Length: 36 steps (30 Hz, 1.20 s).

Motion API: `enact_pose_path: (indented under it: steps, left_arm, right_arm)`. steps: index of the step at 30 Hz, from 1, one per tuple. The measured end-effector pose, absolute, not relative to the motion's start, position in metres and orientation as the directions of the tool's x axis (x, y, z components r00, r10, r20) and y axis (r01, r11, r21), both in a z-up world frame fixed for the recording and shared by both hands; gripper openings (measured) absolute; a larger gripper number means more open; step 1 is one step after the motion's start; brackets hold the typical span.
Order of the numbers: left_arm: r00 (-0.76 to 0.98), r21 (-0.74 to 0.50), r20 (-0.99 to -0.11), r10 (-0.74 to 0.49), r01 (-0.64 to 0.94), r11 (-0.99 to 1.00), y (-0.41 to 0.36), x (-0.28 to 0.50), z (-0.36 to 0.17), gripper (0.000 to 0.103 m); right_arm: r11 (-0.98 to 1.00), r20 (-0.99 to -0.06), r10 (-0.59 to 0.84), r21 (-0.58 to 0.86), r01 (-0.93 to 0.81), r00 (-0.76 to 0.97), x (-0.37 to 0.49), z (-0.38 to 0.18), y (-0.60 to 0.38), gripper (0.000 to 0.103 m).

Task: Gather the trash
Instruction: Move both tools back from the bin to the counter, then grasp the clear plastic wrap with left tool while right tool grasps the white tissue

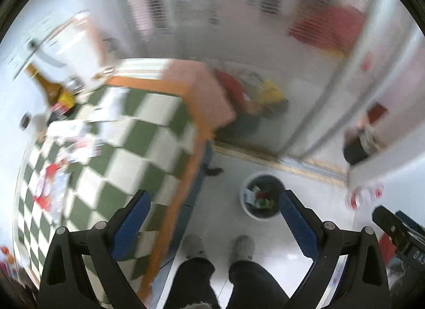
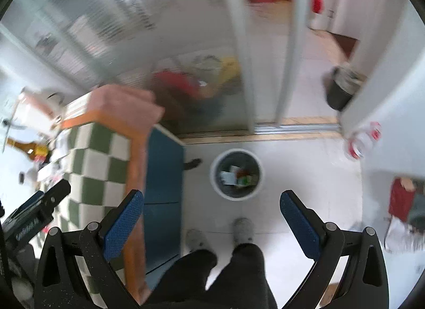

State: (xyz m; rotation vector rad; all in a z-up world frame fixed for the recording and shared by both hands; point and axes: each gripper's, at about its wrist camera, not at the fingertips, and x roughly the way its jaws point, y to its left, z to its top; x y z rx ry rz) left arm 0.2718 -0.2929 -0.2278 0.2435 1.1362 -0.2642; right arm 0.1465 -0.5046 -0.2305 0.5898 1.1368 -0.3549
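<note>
A round white-rimmed trash bin (image 1: 261,198) (image 2: 236,174) stands on the pale floor with wrappers and a green item inside. My left gripper (image 1: 213,204) is open and empty, hanging over the table's edge and the floor, the bin just inside its right finger. Open and empty too, my right gripper (image 2: 211,202) hovers above the floor, the bin lying just beyond its fingertips. Loose wrappers and papers (image 1: 71,133) lie on the green-and-white checked tablecloth (image 1: 138,133) (image 2: 93,165). A brown bottle (image 1: 50,86) (image 2: 25,147) stands at the table's far side.
The table has an orange border and a blue side panel (image 2: 163,173). A person's dark trouser legs and grey slippers (image 2: 243,230) stand below the grippers. A glass sliding door (image 2: 202,51) lies ahead, a dark pot (image 2: 341,91) beyond its track. Plastic bottles (image 2: 362,140) lie at right.
</note>
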Motion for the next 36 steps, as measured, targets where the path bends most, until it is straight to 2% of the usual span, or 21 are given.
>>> enact_pose_path:
  steps: [5, 9, 11, 15, 20, 23, 24, 25, 26, 27, 28, 29, 30, 31, 36]
  left_arm:
    - [0.400, 0.080, -0.916, 0.036, 0.094, 0.992, -0.165, 0.319, -0.226, 0.099]
    - [0.354, 0.138, -0.922, 0.157, -0.078, 0.987, -0.064, 0.354, -0.248, 0.099]
    - [0.324, 0.147, -0.929, 0.181, -0.125, 0.981, -0.031, 0.369, -0.262, 0.099]
    - [0.256, 0.071, -0.960, 0.115, -0.176, 0.982, 0.022, 0.410, -0.293, 0.098]
    - [0.207, -0.040, -0.978, -0.012, -0.132, 0.990, 0.028, 0.452, -0.333, 0.098]
    - [0.190, -0.051, -0.981, -0.034, -0.084, 0.995, 0.017, 0.473, -0.353, 0.088]
    - [0.184, -0.049, -0.982, -0.036, -0.066, 0.997, 0.014, 0.478, -0.360, 0.077]
    - [0.175, -0.034, -0.984, -0.024, -0.052, 0.998, 0.010, 0.481, -0.366, 0.061]
    - [0.179, -0.015, -0.984, -0.007, -0.041, 0.999, 0.008, 0.483, -0.370, 0.060]
    - [0.207, -0.007, -0.978, -0.003, -0.022, 1.000, 0.005, 0.483, -0.368, 0.049]
    - [0.221, -0.006, -0.975, -0.005, -0.003, 1.000, 0.002, 0.483, -0.366, 0.032]
    - [0.228, 0.003, -0.974, 0.000, 0.012, 1.000, -0.001, 0.482, -0.365, 0.021]
    - [0.229, 0.018, -0.973, 0.013, 0.021, 1.000, -0.002, 0.481, -0.364, 0.003]
    - [0.229, 0.031, -0.973, 0.024, 0.027, 0.999, -0.003, 0.480, -0.364, 0.003]
    - [0.259, 0.032, -0.965, 0.030, 0.002, 1.000, 0.007, 0.467, -0.347, 0.001]
  right_arm:
    - [0.863, -0.913, 0.165, 0.317, 0.393, 0.373, 0.238, -0.229, -0.408, 0.103]
    - [0.888, -0.906, 0.248, 0.354, 0.293, 0.344, 0.319, -0.243, -0.332, 0.103]
    - [0.892, -0.904, 0.265, 0.362, 0.269, 0.337, 0.357, -0.253, -0.300, 0.103]
    - [0.904, -0.908, 0.258, 0.347, 0.249, 0.330, 0.431, -0.281, -0.250, 0.103]
    - [0.910, -0.913, 0.246, 0.332, 0.246, 0.325, 0.496, -0.319, -0.224, 0.103]
    - [0.920, -0.919, 0.238, 0.318, 0.231, 0.315, 0.528, -0.340, -0.212, 0.103]
    - [0.923, -0.921, 0.236, 0.313, 0.226, 0.311, 0.535, -0.344, -0.210, 0.103]
    - [0.927, -0.922, 0.237, 0.309, 0.214, 0.306, 0.543, -0.349, -0.206, 0.101]
    - [0.931, -0.923, 0.240, 0.306, 0.197, 0.301, 0.550, -0.353, -0.201, 0.092]
    - [0.936, -0.926, 0.236, 0.298, 0.185, 0.295, 0.553, -0.356, -0.198, 0.084]
    - [0.952, -0.934, 0.202, 0.258, 0.166, 0.294, 0.556, -0.357, -0.191, 0.069]
    - [0.962, -0.935, 0.180, 0.232, 0.145, 0.306, 0.556, -0.356, -0.187, 0.054]
    - [0.965, -0.936, 0.179, 0.227, 0.130, 0.302, 0.556, -0.357, -0.183, 0.040]
    - [0.966, -0.938, 0.177, 0.223, 0.128, 0.297, 0.554, -0.357, -0.182, 0.015]
    - [0.948, -0.910, 0.209, 0.278, 0.153, 0.358, 0.534, -0.340, -0.199, 0.009]
